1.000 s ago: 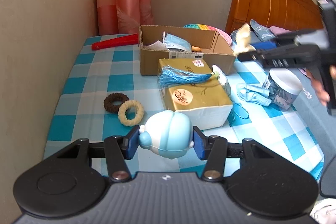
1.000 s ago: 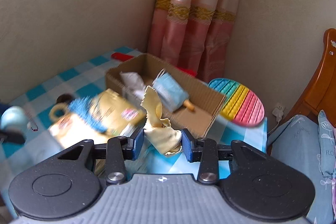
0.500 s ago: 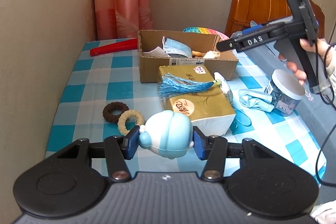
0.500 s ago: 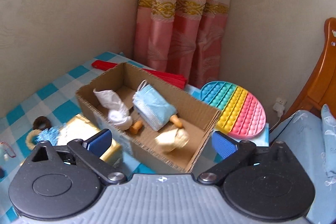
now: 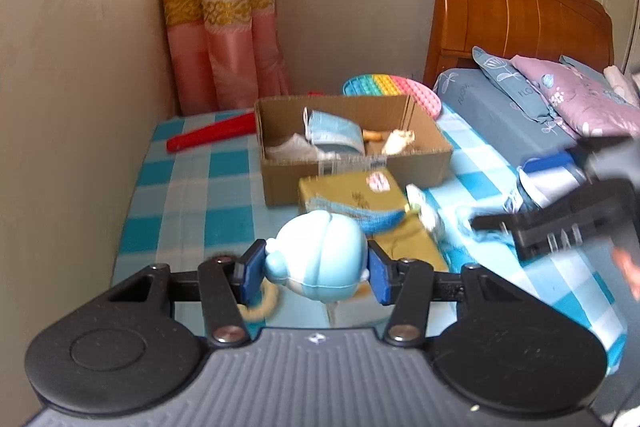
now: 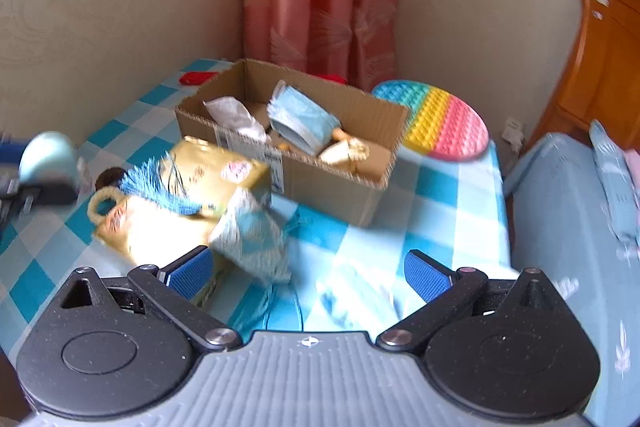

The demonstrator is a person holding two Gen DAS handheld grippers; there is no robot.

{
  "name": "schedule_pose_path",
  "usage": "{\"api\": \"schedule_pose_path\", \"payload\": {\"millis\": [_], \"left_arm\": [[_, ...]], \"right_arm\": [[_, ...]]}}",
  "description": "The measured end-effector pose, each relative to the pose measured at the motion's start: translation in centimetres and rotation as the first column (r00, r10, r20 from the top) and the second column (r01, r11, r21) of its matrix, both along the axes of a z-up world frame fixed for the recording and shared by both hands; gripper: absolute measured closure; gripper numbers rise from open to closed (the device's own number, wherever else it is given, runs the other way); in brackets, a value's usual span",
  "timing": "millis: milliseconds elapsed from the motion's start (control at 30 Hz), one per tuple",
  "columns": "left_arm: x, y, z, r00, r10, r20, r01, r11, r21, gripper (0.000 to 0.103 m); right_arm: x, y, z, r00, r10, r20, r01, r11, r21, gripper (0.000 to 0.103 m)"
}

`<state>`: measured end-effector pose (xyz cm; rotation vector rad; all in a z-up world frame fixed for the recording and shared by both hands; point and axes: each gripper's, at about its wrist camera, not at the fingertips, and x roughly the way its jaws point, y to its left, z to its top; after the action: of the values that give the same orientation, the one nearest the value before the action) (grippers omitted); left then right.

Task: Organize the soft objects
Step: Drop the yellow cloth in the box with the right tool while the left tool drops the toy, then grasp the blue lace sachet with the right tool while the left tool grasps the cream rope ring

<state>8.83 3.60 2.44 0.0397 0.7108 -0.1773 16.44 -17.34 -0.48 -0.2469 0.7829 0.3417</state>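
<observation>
Left wrist view: the pale blue soft toy (image 5: 318,255) is gripped by the left gripper (image 5: 315,269), with the cardboard box (image 5: 352,179) ahead and slightly right; the right gripper (image 6: 308,269) is seen wide open, empty

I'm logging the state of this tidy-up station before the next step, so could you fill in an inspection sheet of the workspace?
Surface: blue-and-white checked tablecloth, crowded.
Job's things: cardboard box holds a blue face mask, a white crumpled piece and a cream cloth; a pale blue soft toy is not yet in it.
Clutter: gold box with blue tassel, two hair rings beside it, rainbow pop mat, red flat item.
Grippers: left hand-held gripper shut on the toy; right hand-held gripper open, nothing between its pads, jaws just opened.
Cables: nothing seen.
Surroundings: pink curtain, plain walls, wooden headboard, pillows.
</observation>
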Motion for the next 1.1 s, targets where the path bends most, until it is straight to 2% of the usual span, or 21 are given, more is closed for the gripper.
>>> {"api": "schedule_pose_path", "payload": {"millis": [233, 400, 633, 833, 867, 933, 967, 1000, 1100], "left_arm": [[3.7, -1.1, 1.7, 0.999, -0.014, 0.031, 0.013, 1.000, 0.024, 0.052], [7.9, -2.2, 2.9, 0.998, -0.043, 0.037, 0.041, 0.998, 0.056, 0.052], [14.2, -2.9, 3.1, 0.999, -0.035, 0.006, 0.035, 0.999, 0.030, 0.052], [18.7, -3.6, 2.8, 0.999, -0.027, -0.030, 0.028, 0.998, 0.059, 0.050], [19.3, -3.7, 2.6, 0.999, -0.022, -0.035, 0.024, 0.998, 0.065, 0.048], [20.5, -3.7, 2.1, 0.999, -0.002, -0.050, 0.005, 0.998, 0.068, 0.029], [20.9, -3.7, 1.8, 0.998, 0.008, -0.056, -0.004, 0.998, 0.070, 0.009], [21.3, -3.7, 1.5, 0.998, 0.020, -0.061, -0.016, 0.997, 0.072, 0.006], [21.5, -3.3, 1.0, 0.997, 0.065, -0.037, -0.062, 0.995, 0.072, 0.005]], "right_arm": [[-2.1, -0.6, -0.6, 0.997, -0.058, -0.043, 0.060, 0.997, 0.043, 0.000], [-2.5, -0.6, -0.3, 0.998, -0.064, -0.025, 0.066, 0.997, 0.048, 0.000], [-2.1, -1.7, -0.2, 0.996, -0.089, -0.028, 0.091, 0.994, 0.063, 0.000], [-1.8, -2.6, -0.1, 0.994, -0.110, -0.029, 0.112, 0.991, 0.077, 0.000], [-1.8, -2.6, -0.1, 0.993, -0.112, -0.027, 0.114, 0.991, 0.076, 0.000], [-1.9, -2.8, 0.0, 0.993, -0.115, -0.024, 0.117, 0.990, 0.078, 0.000], [-1.9, -2.8, 0.1, 0.993, -0.116, -0.023, 0.117, 0.990, 0.081, 0.000], [-1.9, -2.9, 0.1, 0.993, -0.115, -0.019, 0.116, 0.990, 0.083, 0.000], [-2.0, -3.0, 0.2, 0.993, -0.113, -0.016, 0.114, 0.989, 0.090, 0.000]]}}
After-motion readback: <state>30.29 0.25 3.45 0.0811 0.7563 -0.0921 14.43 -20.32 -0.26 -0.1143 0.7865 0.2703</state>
